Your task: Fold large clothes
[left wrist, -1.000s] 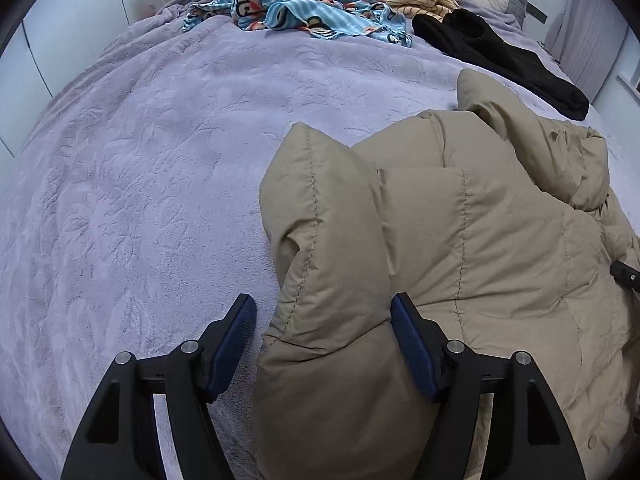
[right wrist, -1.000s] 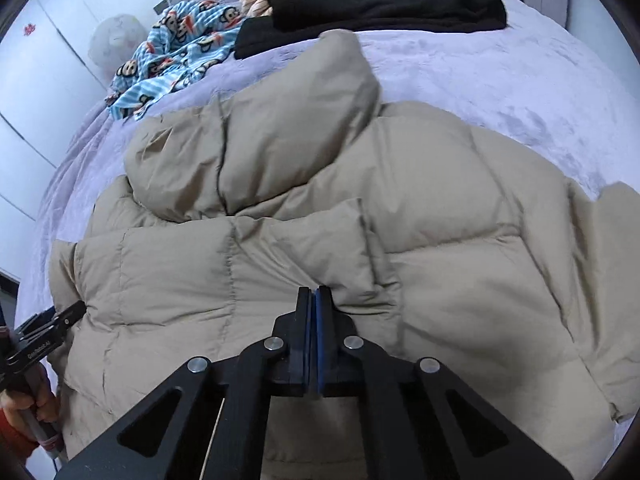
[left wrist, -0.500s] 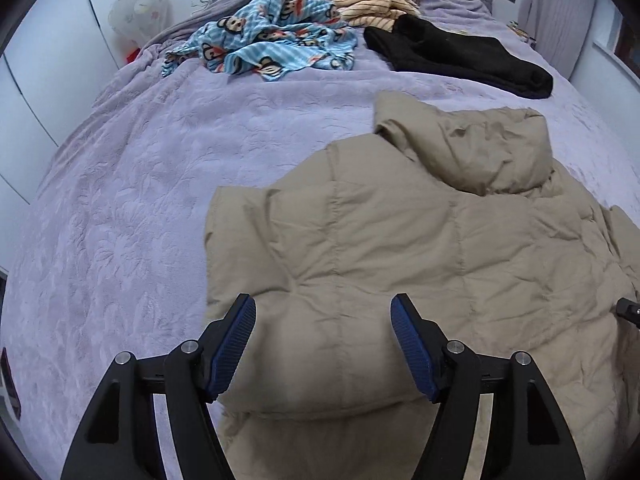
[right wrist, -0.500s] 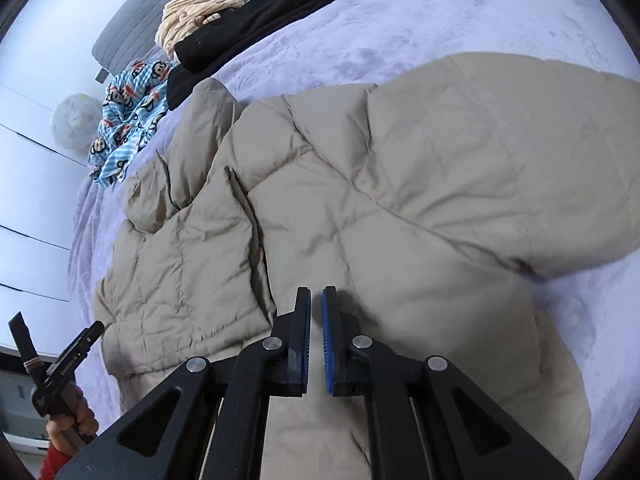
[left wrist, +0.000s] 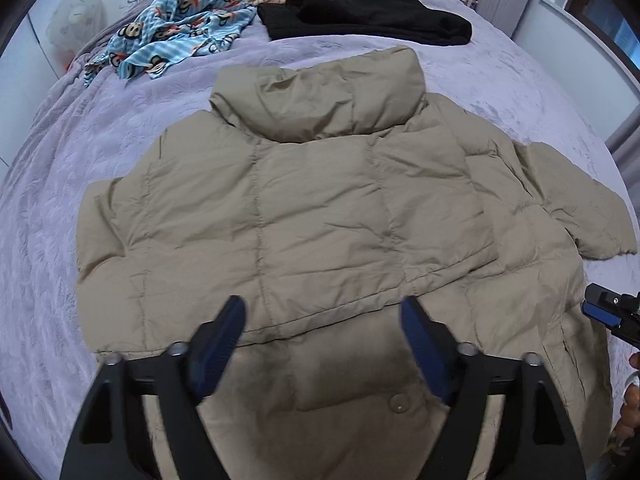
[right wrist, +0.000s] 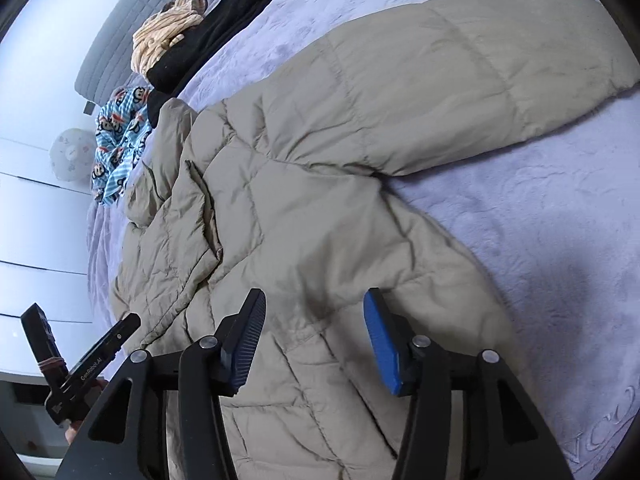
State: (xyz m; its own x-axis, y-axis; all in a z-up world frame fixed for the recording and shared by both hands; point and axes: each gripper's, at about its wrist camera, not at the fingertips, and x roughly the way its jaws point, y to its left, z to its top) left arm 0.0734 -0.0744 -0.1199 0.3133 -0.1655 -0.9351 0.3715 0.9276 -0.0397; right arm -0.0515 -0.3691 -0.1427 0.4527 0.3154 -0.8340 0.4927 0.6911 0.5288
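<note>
Both tongs, left [left wrist: 322, 344] and right [right wrist: 316, 340], apart above beige puffer jacket [left wrist: 320, 208]; "GenRobot.AI" lettering on left.

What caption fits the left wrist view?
Open left gripper above a tan jacket spread on a purple bed.

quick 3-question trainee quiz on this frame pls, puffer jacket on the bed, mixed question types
1. True or false: the left gripper is shut on the beige puffer jacket.
2. Which jacket sleeve is already folded across the body? A) left B) right C) both
3. Fill in: beyond the jacket's collar lies a folded ____ garment.

Key: 1 false, both it and the right gripper are open, holding nothing. 2 A. 3 black.
</note>
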